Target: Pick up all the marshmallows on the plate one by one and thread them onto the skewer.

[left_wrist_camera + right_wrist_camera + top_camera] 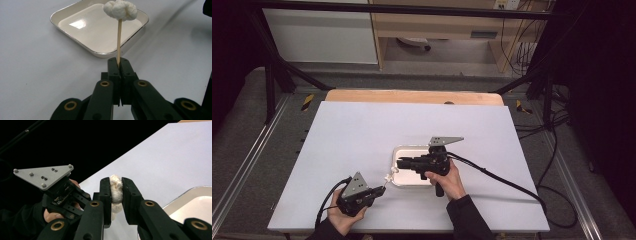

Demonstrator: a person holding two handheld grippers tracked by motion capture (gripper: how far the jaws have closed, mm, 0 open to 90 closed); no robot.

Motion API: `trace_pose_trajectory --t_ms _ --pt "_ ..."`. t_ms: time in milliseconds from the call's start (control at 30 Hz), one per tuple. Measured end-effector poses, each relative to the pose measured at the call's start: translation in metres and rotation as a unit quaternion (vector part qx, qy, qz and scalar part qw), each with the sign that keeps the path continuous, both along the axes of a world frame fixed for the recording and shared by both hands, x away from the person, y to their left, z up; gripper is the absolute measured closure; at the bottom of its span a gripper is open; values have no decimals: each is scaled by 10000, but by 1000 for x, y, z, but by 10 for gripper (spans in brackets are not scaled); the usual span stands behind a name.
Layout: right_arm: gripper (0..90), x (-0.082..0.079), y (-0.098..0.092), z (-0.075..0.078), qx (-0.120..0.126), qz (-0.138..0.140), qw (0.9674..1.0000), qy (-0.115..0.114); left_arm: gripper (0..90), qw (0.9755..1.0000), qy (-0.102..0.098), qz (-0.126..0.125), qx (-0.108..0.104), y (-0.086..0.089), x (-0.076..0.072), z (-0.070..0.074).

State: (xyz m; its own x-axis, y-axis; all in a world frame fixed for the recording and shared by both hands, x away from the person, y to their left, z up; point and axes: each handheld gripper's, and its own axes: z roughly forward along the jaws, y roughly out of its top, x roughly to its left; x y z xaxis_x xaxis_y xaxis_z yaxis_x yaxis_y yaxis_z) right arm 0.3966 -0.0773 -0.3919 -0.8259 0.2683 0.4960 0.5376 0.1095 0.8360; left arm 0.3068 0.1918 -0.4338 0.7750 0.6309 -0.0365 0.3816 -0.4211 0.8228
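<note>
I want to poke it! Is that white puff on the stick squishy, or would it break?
Probably squishy: the puff looks lumpy and soft, and the right gripper is shut on a similar white lump without cracking it. Likely light too, since the thin stick holds it upright. The stick itself might snap if bent.

We see a white table top (362, 135) with a wooden far edge, grey carpet (242, 125) around it, black frame bars (402, 9), a wooden shelf unit (437, 25) and cables (522, 50) beyond.
</note>
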Motion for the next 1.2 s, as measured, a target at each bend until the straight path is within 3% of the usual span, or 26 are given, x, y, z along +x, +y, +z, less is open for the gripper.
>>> trace_pose_trajectory --t_ms 333,367,400,433,467,533,667,800,933,967,1200 --pt "796 -3 4 -6 -28 12 10000 -28 888 10000 41 -38 -55 0 0 0" --pt "796 -3 4 -7 -38 21 10000 -34 888 9999 15 -56 -113 0 0 0" --pt "795 -3 5 -8 -89 85 9999 7 888 9995 -21 -97 -299 0 0 3" --pt "792 -4 8 -12 -248 208 9995 67 888 9998 -74 -28 -200 -2 0 7" --pt "792 -6 12 -16 -290 160 9994 32 888 9997 -199 -19 -100 -3 -1 7" --pt "788 -5 13 -16 -72 168 9998 28 888 9997 -99 -31 -228 -3 1 6" --pt "754 -5 12 -12 -106 63 9999 -79 887 9996 -66 -18 -270 -1 3 6" --pt "590 -6 7 -3 -206 -149 9994 -214 887 9997 -26 47 -244 1 4 3" --pt "527 -7 2 3 -471 -296 9976 -421 886 9994 -3 118 -318 5 5 3" --pt "454 -8 -1 4 -642 -409 9958 -502 886 9994 7 135 -309 6 6 3" --pt "225 -8 -18 -6 -1308 -844 9844 -823 885 9993 39 195 -327 7 7 4"
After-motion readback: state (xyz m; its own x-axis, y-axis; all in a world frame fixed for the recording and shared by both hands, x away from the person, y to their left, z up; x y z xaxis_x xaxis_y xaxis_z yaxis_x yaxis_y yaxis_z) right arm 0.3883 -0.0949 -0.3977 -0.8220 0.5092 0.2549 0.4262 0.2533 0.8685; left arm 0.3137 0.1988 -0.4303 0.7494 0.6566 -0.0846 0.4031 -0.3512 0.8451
